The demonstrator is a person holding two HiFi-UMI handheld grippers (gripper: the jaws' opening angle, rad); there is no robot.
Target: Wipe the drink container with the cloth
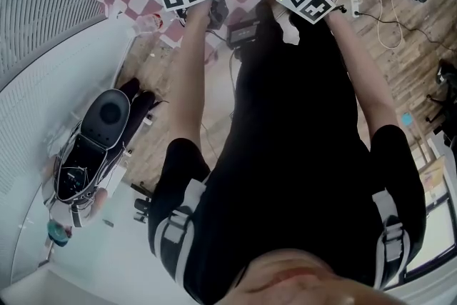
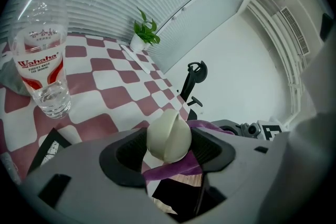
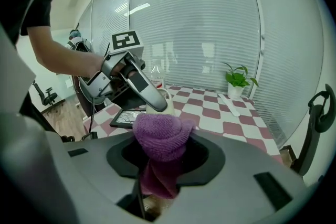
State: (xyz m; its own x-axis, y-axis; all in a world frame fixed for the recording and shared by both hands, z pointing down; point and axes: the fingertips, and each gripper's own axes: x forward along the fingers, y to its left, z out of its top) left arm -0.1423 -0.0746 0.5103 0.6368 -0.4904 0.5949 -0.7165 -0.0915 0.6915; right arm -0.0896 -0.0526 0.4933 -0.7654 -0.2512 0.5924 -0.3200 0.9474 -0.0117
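I am holding the drink container (image 2: 168,136), a small cream-coloured vessel, in my left gripper (image 2: 168,151), whose jaws are pressing in on its rounded body from both sides. It is sitting up in the air by the near edge of the checkered table (image 2: 100,97) rather than standing on it. My right gripper (image 3: 163,159) is gripping the purple cloth (image 3: 160,136) at a fairly narrow opening; the cloth is bunching up above the jaws and trailing down below them. In the head view the two grippers are pointing toward each other, with the cloth just beside the container. In the left gripper view a fold of purple is showing right under the cream body, though I cannot tell whether it is touching. I am judging, then, that both pick-ups are done and the wiping is either just beginning or in progress. The pictures are not telling me how much of the surface has been covered, so I am treating the rubbing itself and the setting down of both things as work left. A water bottle (image 2: 44,65) and a small potted plant (image 2: 144,34) are standing on the table, well apart from all this.
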